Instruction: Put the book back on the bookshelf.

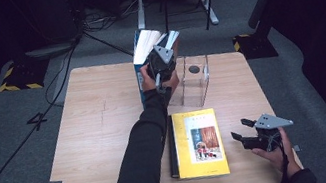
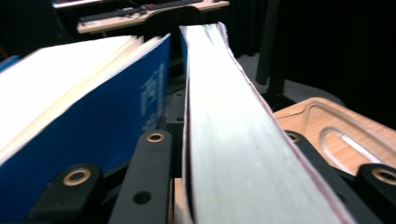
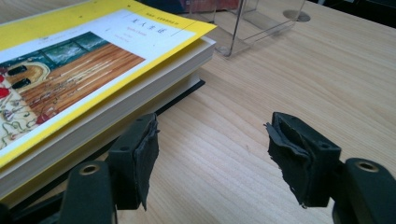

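- At the far side of the surface (image 1: 103,112), the left hand-held gripper (image 1: 162,61) holds a book up in the air, just beside a blue book (image 1: 139,70) that stands on its end.
- The held book (image 2: 224,130) sits between the two black jaws, which pinch it across its thickness (its pale page edges face the camera in the left gripper view).
- This book looks thick and fairly heavy. Its covers are stiff, but the pages can fan open and slip, so I think the best hold is low down, near the spine.
- A clear stand (image 1: 195,83) waits right next to it, and it looks like it could tip easily.
- Near the front edge, the right hand-held gripper (image 1: 244,133) rests with its jaws spread apart and nothing between them.
- A yellow book (image 1: 198,143) lies flat on a dark book (image 3: 187,93), just beside that right hand-held gripper.
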Available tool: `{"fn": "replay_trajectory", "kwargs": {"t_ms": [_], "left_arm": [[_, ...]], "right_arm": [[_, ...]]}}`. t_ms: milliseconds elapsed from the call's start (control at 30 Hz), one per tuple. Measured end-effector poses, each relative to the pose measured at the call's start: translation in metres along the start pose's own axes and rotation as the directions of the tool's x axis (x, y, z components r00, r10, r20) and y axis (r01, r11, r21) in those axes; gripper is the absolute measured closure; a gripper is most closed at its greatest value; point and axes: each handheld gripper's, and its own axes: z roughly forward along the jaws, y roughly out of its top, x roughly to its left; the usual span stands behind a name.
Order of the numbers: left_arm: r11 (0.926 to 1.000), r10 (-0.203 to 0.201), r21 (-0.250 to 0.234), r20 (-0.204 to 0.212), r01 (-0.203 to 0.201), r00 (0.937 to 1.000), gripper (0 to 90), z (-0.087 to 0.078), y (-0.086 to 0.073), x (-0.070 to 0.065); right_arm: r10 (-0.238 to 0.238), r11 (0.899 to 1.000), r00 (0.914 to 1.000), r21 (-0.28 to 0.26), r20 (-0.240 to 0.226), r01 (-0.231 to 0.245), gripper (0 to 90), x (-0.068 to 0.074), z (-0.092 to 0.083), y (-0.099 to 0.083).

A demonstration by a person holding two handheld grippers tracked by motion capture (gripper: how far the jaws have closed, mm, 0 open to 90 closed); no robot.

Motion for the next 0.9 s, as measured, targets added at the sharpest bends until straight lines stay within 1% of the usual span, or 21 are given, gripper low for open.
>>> {"fn": "replay_trajectory", "kwargs": {"t_ms": [33,100,233,300,367,433,533,633,733,800,833,900], "left_arm": [[1.0,-0.002,0.001,0.011,0.002,0.9999,70.8,-0.002,0.0,0.002],[1.0,0.003,0.006,0.01,-0.003,0.9999,70.3,-0.004,-0.001,0.003],[0.9998,0.018,0.013,-0.003,-0.018,0.9998,67.2,-0.007,-0.003,0.001],[0.9996,0.022,0.017,-0.005,-0.022,0.9997,65.9,-0.008,-0.004,0.001],[0.9994,0.025,0.024,0.003,-0.025,0.9997,66.8,-0.01,-0.006,0.002],[0.9994,0.029,0.021,0.001,-0.029,0.9996,65.9,-0.013,-0.009,0.001],[0.9989,0.04,0.024,-0.004,-0.04,0.9992,61.6,-0.017,-0.012,0.0],[0.9991,0.03,0.029,0.001,-0.03,0.9995,59.9,-0.02,-0.015,0.0],[0.999,0.03,0.033,0.019,-0.031,0.9994,57.3,-0.025,-0.019,0.001],[0.9989,0.037,0.026,0.032,-0.038,0.9988,55.8,-0.028,-0.021,0.001],[0.9985,0.044,0.03,0.038,-0.045,0.9983,54.3,-0.03,-0.021,0.0],[0.9986,0.043,0.028,0.048,-0.044,0.9979,51.3,-0.033,-0.023,-0.001]], "right_arm": [[-0.005,1.0,1.0,0.006,0.0,0.005,33.8,0.001,0.001,0.0],[-0.006,1.0,1.0,0.016,-0.005,0.006,33.6,0.001,0.002,-0.001],[-0.016,1.0,0.9998,0.022,-0.011,0.016,33.0,0.002,0.002,-0.001],[-0.016,1.0,0.9998,0.023,-0.011,0.017,33.0,0.002,0.002,-0.001],[-0.012,1.0,0.9998,0.025,-0.015,0.012,33.0,0.002,0.002,-0.001],[-0.012,1.0,0.9998,0.027,-0.017,0.012,32.8,0.002,0.003,-0.001],[-0.018,0.999,0.9996,0.032,-0.02,0.019,32.6,0.003,0.004,-0.001],[-0.02,0.999,0.9996,0.036,-0.021,0.021,32.4,0.003,0.004,-0.001],[-0.021,0.999,0.9995,0.041,-0.025,0.022,32.2,0.004,0.004,-0.001],[-0.023,0.999,0.9993,0.044,-0.028,0.024,32.2,0.004,0.004,-0.001],[-0.024,0.999,0.9994,0.046,-0.027,0.025,32.1,0.004,0.005,-0.001],[-0.026,0.998,0.9992,0.05,-0.03,0.027,32.1,0.004,0.005,-0.001]]}}
